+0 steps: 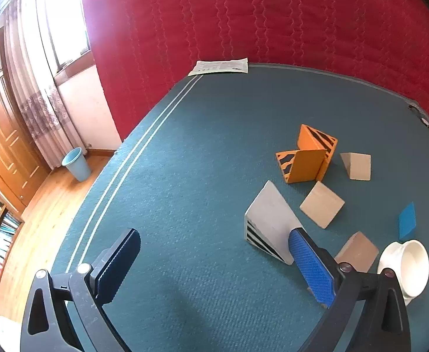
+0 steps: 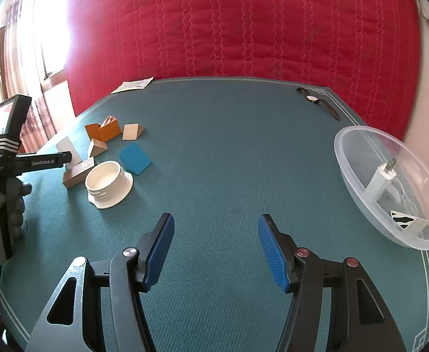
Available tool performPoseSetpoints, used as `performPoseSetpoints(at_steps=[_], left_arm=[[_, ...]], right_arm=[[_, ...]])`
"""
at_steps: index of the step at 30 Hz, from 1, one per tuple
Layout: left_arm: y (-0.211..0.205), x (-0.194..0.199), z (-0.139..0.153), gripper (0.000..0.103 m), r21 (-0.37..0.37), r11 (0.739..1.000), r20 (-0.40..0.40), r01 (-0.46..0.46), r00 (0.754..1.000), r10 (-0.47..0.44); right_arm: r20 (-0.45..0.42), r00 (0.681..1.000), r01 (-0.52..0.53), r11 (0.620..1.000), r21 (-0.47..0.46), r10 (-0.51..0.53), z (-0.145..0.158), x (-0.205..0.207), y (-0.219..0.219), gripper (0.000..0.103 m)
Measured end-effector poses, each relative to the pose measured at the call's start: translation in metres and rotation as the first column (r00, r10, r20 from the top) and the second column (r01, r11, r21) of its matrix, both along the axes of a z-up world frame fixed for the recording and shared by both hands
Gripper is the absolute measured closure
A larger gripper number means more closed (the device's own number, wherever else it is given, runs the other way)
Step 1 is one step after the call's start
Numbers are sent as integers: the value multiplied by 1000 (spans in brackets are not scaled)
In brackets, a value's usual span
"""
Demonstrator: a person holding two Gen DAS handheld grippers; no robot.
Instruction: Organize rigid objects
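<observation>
Blue ribbed pads on the right gripper are being held apart over bare teal felt, nothing between them. Left gripper is likewise being held with jaws wide and empty; its right-hand pad is being seen just in front of the white wedge block with black stripes, contact not clear.

Outward from the left gripper, the unsorted cluster is being shown on the teal felt table: two orange striped wedges, three plain wooden wedges, a blue wedge, a brown wooden block and a white threaded plastic ring, all close together, some touching.

Far right, a clear plastic bowl is being used as the bin: a white plug charger and one black-striped white piece are being held in it already. A wristwatch is being left at the far edge, a paper sheet at the far left corner.

Judged early: two items binned, most of the cluster outstanding. White striped wedge is likely being targeted next.
</observation>
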State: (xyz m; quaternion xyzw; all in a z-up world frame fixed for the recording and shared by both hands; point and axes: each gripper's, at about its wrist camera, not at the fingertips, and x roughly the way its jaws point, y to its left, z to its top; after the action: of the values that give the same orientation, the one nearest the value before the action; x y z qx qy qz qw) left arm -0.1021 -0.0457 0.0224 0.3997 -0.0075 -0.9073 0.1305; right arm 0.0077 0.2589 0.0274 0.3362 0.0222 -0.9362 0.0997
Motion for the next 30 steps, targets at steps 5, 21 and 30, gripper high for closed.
performPoseSetpoints(at_steps=[5,21,30], left_arm=[[-3,2,0,0,29,999,6,-20,1000,20],[7,-11,-2,39,116,993,9,-34,999,33],[-2,6,0,60,140,989,-10,56,998,-55]], right_arm=[[5,1000,2,1000,-7,-2,0,-1,0,42],[15,1000,-4,1000,-7,5,-2,0,-1,42],[48,998,-33,999,-25,34,-4,-4,-10,42]])
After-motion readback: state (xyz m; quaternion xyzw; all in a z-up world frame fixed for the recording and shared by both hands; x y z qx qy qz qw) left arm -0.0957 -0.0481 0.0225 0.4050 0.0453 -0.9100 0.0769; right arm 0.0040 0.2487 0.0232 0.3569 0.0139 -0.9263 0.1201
